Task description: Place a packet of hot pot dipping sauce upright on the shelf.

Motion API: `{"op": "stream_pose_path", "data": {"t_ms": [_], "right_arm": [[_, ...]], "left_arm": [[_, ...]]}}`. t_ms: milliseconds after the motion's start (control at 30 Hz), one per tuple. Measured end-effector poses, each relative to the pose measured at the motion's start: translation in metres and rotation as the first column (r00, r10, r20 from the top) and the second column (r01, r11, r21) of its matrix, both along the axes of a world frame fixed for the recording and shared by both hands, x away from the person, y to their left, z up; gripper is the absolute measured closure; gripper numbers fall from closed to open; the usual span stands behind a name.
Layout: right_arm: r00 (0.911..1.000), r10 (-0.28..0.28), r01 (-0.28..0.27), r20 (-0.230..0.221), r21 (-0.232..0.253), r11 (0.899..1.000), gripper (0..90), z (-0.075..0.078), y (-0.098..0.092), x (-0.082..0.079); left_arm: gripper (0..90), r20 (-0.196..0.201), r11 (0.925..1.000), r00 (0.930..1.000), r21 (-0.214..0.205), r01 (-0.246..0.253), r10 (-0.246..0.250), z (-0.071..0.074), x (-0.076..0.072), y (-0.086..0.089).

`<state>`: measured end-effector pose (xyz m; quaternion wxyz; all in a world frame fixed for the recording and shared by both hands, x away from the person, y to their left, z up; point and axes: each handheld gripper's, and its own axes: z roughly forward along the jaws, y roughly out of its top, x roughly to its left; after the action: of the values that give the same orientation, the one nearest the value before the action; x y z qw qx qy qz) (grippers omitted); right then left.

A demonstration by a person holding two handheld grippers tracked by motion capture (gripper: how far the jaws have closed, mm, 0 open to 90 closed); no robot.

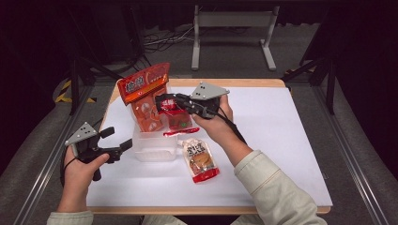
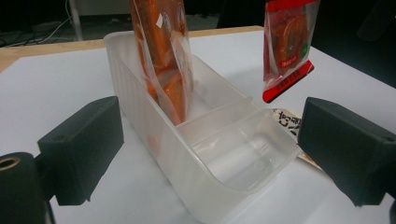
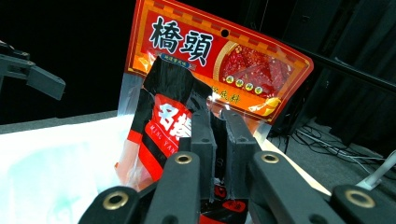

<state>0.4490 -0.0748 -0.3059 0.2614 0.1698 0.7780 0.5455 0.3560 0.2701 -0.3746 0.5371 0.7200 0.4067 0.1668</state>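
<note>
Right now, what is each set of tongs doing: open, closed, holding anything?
Left tongs: open, empty, beside the clear bin.
Right tongs: closed on the red-and-black pouch, held above the bin.

Right tool (image 3: 218,140): jaws nearly together, pinching the edge of a red-and-black sauce packet (image 3: 161,121) that hangs upright toward 11 o'clock. Behind it, at 12 to 1 o'clock, a large orange packet (image 3: 233,56) stands, possibly touching it. Left tool (image 3: 28,72) at 9 o'clock. White bench (image 3: 56,154) at 8 o'clock.
</note>
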Motion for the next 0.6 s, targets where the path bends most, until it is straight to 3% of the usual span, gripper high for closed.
{"op": "stream_pose_path", "data": {"t_ms": [500, 600], "right_arm": [[0.9999, -0.012, 0.012, -0.001, -0.003, 1.000, 84.3, -0.006, 0.023, 0.001], [0.9997, -0.017, 0.017, 0.015, -0.003, 1.000, 84.3, -0.007, 0.027, 0.001]], "left_arm": [[8.0, 0.001, 1.0000, 1.0000, -0.005, -0.004, 0.004, 0.001, -0.001, 0.001], [8.0, 0.003, 1.0000, 1.0000, -0.006, -0.002, 0.002, 0.001, 0.000, 0.001]]}}
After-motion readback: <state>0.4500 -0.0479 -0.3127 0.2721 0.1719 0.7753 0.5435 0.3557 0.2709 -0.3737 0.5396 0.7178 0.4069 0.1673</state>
